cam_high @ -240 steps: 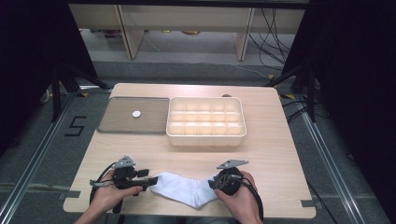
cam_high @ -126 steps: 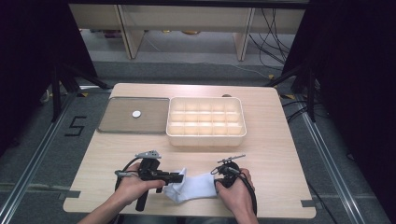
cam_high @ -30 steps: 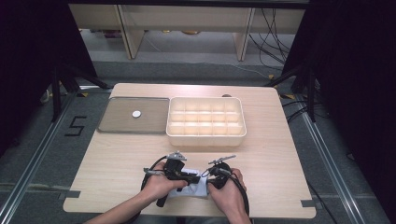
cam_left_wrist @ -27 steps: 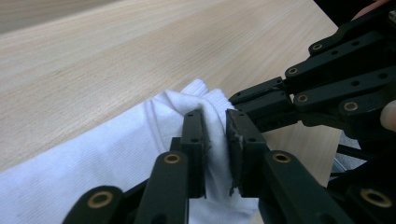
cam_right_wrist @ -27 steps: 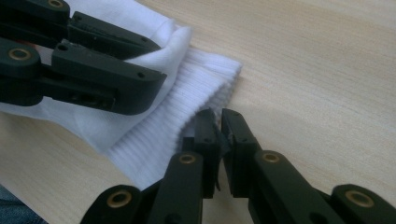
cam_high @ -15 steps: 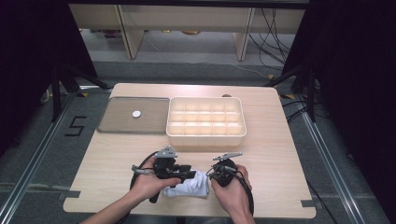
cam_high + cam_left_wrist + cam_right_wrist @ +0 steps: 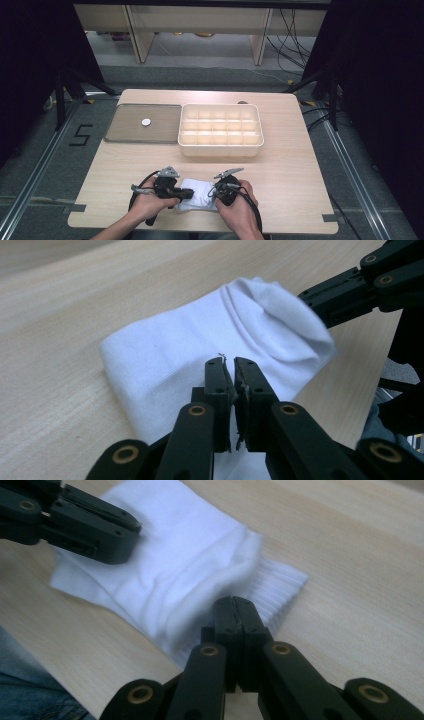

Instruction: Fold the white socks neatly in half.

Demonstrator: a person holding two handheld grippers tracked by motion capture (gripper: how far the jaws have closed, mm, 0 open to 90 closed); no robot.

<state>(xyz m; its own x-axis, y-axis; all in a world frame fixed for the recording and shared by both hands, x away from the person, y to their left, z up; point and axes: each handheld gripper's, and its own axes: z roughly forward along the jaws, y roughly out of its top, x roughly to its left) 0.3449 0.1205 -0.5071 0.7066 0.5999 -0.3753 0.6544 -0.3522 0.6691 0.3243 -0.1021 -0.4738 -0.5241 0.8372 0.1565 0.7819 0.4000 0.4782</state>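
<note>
A white sock (image 7: 202, 194) lies folded over on itself near the table's front edge, between my two grippers. My left gripper (image 7: 190, 192) points right along the table and hovers over the sock's body (image 7: 170, 355). Its jaws (image 7: 229, 360) have just been closing and now stand together with no cloth between them. My right gripper (image 7: 218, 192) is at the sock's right end, shut, with its tips (image 7: 234, 600) over the ribbed cuff (image 7: 280, 587). No cloth shows between its jaws. The two grippers face each other across the fold.
A beige box (image 7: 220, 149) with several compartments stands at mid table. Left of it lies a flat grey tray (image 7: 125, 132) with a small white disc (image 7: 145, 121) on it. Bare wood stretches to either side of the hands, and the table's front edge is close behind them.
The left gripper has slid left, away from the right one. The sock, spread long several seconds ago, now lies folded into a short bundle. The right hand has stayed put.
</note>
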